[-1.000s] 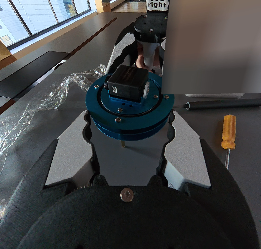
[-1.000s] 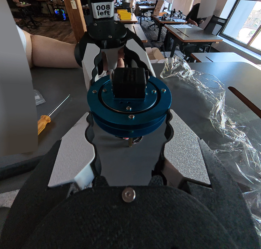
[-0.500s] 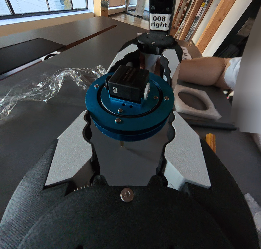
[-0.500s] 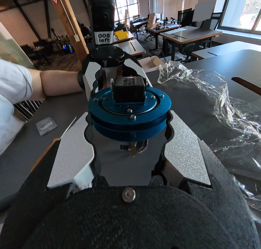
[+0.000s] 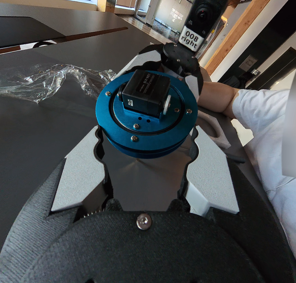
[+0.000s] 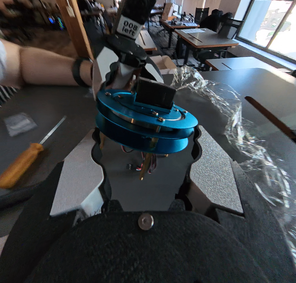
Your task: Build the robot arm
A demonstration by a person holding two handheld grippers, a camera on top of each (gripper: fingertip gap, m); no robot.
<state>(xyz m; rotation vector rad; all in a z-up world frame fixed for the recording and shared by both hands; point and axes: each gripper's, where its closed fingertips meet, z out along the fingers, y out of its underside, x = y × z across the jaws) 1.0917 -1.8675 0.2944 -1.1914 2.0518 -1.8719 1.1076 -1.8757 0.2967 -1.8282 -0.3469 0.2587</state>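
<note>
Left wrist view: blue turntable clamped between both claws.

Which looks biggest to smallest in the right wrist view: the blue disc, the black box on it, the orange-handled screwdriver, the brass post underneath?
1. Blue disc
2. Orange-handled screwdriver, though it runs off the frame's left edge, so its full size is unsure
3. Black box
4. Brass post

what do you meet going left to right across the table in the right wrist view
small clear plastic bag → orange-handled screwdriver → blue round servo base, held off the table between both grippers' jaws → crumpled clear plastic wrap → brown slot in the tabletop
</note>
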